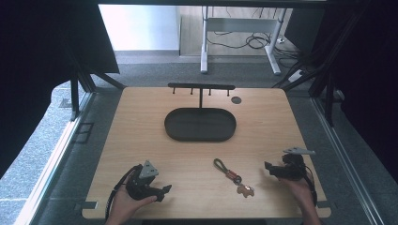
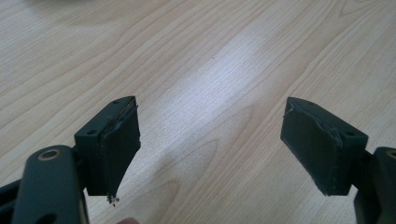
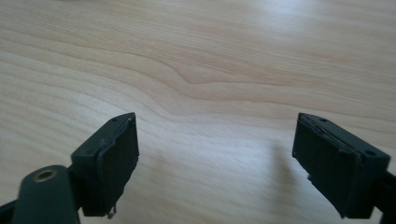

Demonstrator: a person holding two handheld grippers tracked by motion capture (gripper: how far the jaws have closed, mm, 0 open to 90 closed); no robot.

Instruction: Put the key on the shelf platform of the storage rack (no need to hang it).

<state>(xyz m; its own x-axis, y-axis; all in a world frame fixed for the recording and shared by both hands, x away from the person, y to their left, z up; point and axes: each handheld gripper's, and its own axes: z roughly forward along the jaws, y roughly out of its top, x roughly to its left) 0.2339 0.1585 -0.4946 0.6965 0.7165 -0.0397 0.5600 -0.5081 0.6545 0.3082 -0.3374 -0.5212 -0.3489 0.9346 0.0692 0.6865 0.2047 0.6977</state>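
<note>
Both claws rest low on the tabletop (image 1: 141,122), jaws spread wide and empty: left claw (image 1: 165,189) at 7 o'clock, right claw (image 1: 267,166) at 4 o'clock. A keychain (image 1: 233,176) with a dark cord loop and brown fob lies between them, nearer the right. Likely step: pick it up for the hook rack (image 1: 201,87) over the dark oval tray (image 1: 200,124) at 12 o'clock. Best to pinch the loop, not the fob. Both forearms enter from 6 o'clock.
</note>
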